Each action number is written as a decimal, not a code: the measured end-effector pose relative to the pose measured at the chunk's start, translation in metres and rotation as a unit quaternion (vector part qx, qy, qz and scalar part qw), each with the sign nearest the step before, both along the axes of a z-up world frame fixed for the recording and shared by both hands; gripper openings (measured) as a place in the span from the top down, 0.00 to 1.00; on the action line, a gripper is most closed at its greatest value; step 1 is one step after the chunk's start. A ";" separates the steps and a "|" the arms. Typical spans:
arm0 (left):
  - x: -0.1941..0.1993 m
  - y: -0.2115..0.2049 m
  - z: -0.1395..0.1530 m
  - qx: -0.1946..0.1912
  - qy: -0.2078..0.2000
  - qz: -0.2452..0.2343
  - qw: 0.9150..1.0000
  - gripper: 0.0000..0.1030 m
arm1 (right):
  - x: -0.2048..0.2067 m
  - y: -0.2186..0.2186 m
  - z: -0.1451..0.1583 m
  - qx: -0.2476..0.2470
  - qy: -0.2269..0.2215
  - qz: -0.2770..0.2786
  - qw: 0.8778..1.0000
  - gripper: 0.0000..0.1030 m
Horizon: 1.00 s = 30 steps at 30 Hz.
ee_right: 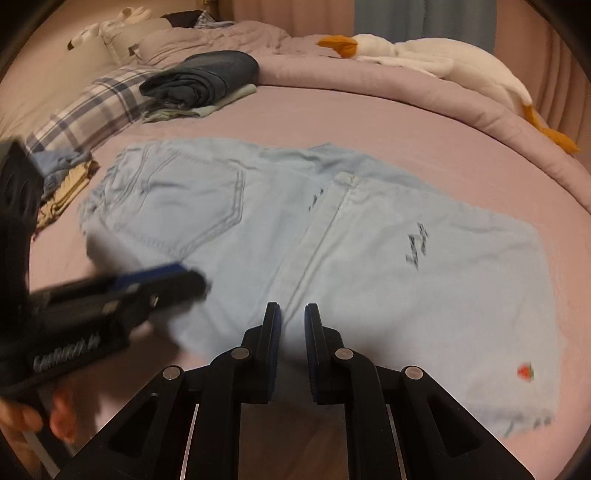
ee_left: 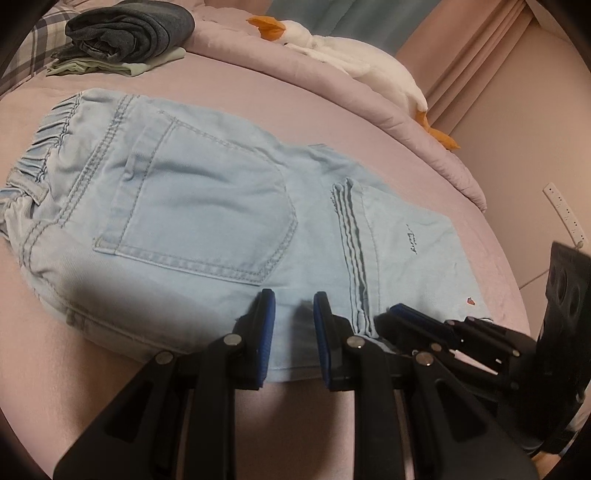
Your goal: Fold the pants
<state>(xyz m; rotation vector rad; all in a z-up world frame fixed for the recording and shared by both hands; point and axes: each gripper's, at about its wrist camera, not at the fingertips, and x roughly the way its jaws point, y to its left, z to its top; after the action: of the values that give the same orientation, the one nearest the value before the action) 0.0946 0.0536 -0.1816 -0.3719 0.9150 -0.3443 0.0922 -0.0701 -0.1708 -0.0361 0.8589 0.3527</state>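
Your left gripper hovers low over the near edge of the light-blue denim pants, jaws a narrow gap apart and nothing clamped between them. The pants lie folded flat on the pink bed sheet, elastic waistband to the left, back pocket up. Your right gripper sits over the same near edge by the side seam, jaws almost closed, empty. Far left, folded dark clothes; far right, a plush goose

One pair of pants, one plush goose, perhaps three folded garments.
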 end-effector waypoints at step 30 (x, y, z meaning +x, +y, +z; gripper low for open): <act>-0.018 0.126 -0.011 -0.261 0.047 0.289 0.920 0.53 | 0.001 -0.019 -0.005 0.070 0.005 -0.013 0.997 0.89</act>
<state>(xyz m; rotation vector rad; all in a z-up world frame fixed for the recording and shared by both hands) 0.0763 0.1797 -0.1922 -1.1324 0.7528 -0.0142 0.0936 -0.0887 -0.1761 0.1065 0.8414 0.3880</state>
